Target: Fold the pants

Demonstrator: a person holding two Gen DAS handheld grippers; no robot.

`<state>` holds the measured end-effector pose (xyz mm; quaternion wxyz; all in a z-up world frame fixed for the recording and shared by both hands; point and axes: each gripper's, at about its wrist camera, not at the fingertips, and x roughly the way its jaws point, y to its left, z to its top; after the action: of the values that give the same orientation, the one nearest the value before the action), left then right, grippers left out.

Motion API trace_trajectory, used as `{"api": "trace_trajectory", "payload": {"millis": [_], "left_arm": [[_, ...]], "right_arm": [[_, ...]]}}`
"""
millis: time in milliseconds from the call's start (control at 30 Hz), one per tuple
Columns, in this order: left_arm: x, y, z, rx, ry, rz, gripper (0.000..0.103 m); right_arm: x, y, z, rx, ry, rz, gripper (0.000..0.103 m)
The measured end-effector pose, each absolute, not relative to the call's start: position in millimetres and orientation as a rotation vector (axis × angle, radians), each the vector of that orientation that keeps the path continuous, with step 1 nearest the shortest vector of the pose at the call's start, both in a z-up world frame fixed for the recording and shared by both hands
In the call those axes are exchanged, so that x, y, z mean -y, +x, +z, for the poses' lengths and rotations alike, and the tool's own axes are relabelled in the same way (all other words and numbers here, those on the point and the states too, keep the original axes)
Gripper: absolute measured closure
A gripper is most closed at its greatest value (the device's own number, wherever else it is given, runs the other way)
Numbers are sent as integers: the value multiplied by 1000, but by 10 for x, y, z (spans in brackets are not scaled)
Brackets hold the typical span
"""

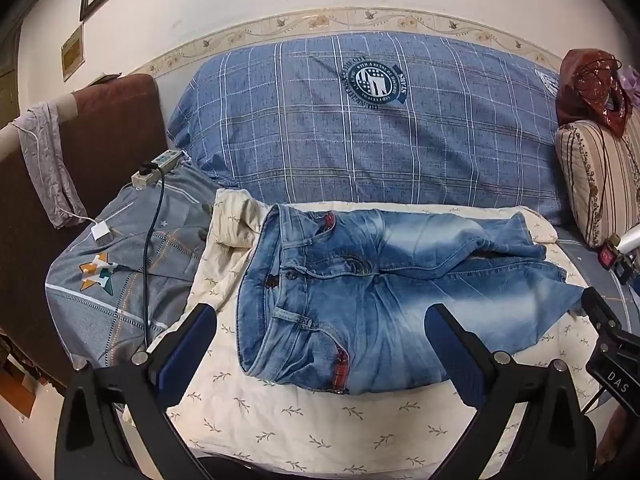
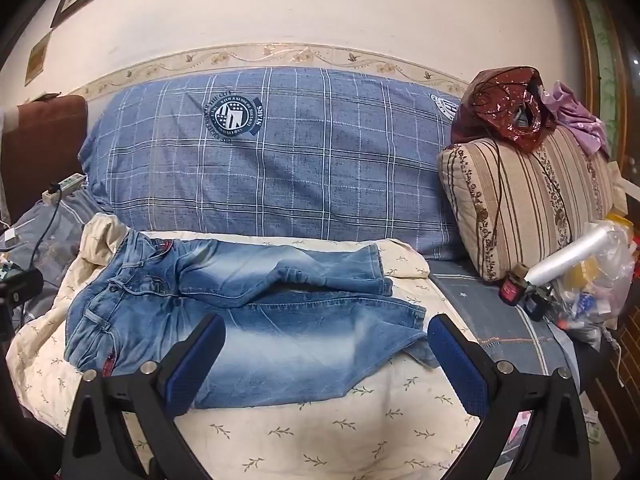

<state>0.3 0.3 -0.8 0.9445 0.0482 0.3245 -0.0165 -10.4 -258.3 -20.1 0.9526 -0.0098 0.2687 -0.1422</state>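
1. Left wrist view: the left gripper (image 1: 320,332) hangs with its jaws spread wide and nothing between the pads. The pants (image 1: 360,292) lie straight ahead of it and partly between the fingers, spread on a cream leaf-print sheet (image 1: 304,420). The waistband sits toward the left finger and the legs run off past the right one. The right gripper (image 1: 596,312) shows only as a tip at the far right edge.
2. Right wrist view: the right gripper (image 2: 326,340) is likewise wide open and empty. The near leg of the pants (image 2: 260,320) lies between its fingers, its hem by the right finger. The blue checked pillow (image 2: 280,168) lies beyond.
3. Handling, as I judge it: denim is soft but fairly heavy and holds creases, so it should not slip. Good holds look like the waistband for the left and the hems for the right.
4. Look: faded light-blue jeans, whitened thighs, red plaid pocket trim, legs slightly rumpled and overlapping.
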Motion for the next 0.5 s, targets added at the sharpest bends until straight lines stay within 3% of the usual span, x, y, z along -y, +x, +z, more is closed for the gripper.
{"api": "trace_trajectory", "payload": {"millis": [500], "left_arm": [[9, 12, -86, -661, 104, -31, 0]], "right_arm": [[2602, -71, -249, -566, -18, -296, 1]]}}
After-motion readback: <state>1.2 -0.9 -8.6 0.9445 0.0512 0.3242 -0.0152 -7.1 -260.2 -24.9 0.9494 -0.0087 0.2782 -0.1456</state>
